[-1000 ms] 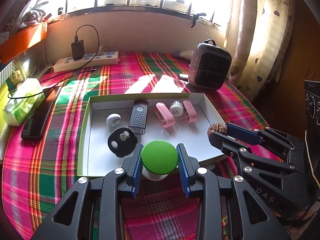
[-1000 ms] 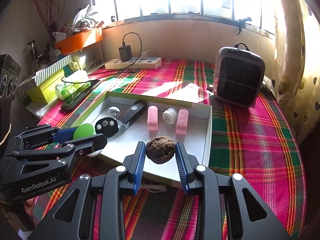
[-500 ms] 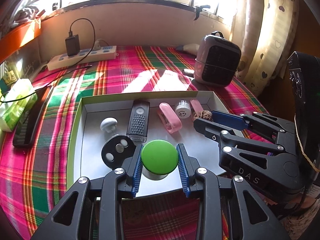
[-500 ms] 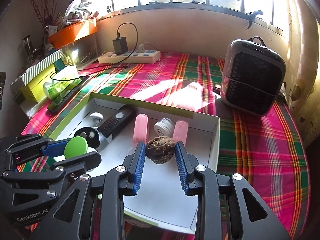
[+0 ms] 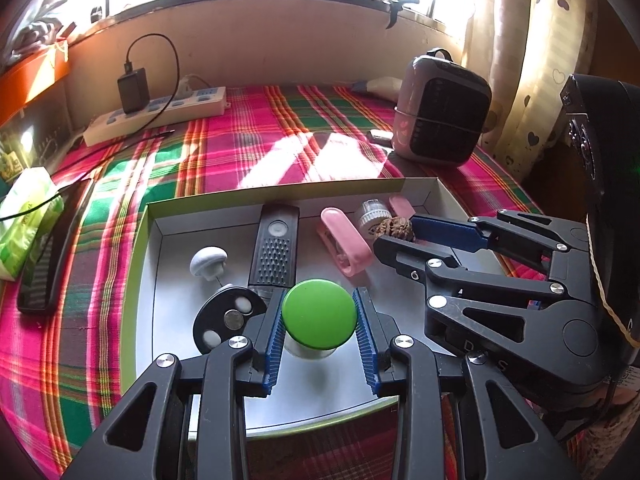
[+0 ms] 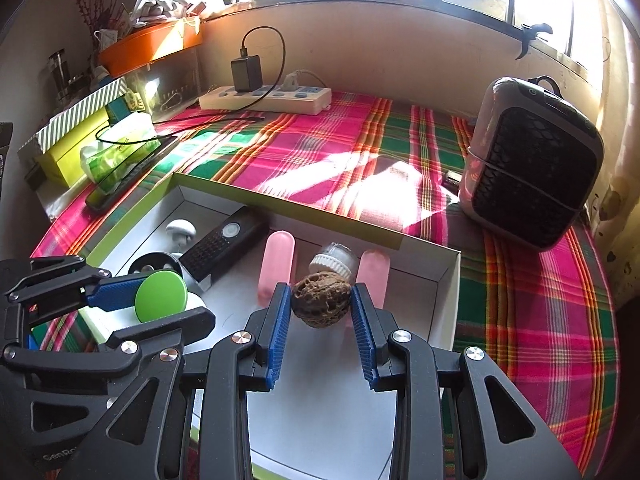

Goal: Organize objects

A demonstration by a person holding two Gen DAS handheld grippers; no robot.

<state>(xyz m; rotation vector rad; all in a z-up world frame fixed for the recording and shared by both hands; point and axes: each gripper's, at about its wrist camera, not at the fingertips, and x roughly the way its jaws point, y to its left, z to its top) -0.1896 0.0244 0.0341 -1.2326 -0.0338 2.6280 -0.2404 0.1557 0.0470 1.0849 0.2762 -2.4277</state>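
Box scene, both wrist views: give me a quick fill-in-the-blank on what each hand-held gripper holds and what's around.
1. The left hand-held gripper is shut on a jar with a ____ lid.
2. The right hand-held gripper grips a wrinkled brown ____.
3. Both grippers are over the shallow white ____, which rests on the plaid cloth.
4. The black charger is plugged into the white ____ by the wall.

Missing words: green; walnut; box; power strip
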